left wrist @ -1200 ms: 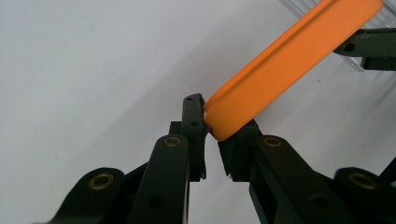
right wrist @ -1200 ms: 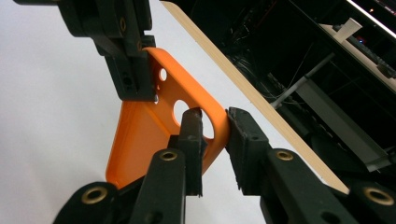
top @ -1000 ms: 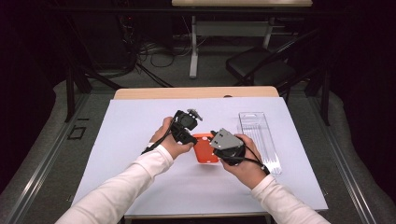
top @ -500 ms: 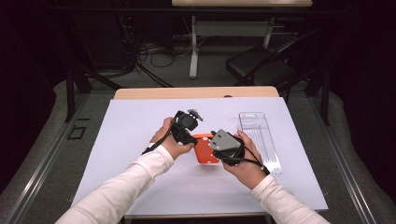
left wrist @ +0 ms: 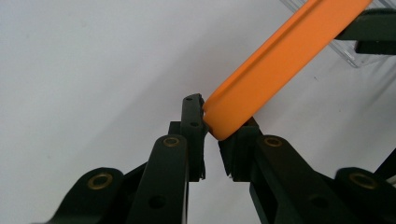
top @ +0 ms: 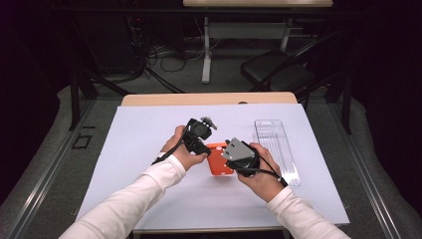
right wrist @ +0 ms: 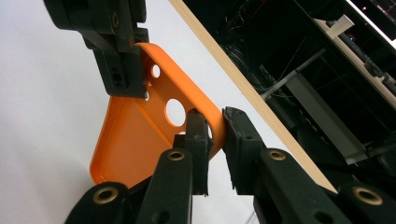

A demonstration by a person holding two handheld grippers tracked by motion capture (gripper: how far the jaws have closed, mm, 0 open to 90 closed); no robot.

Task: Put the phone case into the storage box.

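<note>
An orange phone case [top: 218, 160] with round holes is held up over the white tabletop [top: 144, 134] between both grippers. In the high view my left gripper [top: 205, 146] holds its left end and my right gripper [top: 228, 158] its right side. In the left gripper view my left gripper [left wrist: 210, 122] is shut on one corner of the case [left wrist: 280, 56]. In the right gripper view my right gripper [right wrist: 213, 127] is shut on the rim of the case [right wrist: 133, 142] beside the holes, and the left gripper [right wrist: 125, 63] clamps the far corner.
A clear plastic package [top: 276, 148] lies flat on the table to the right of the hands. The table's wooden far edge [top: 209, 98] borders a dark floor with cables, a chair [top: 278, 74] and another desk.
</note>
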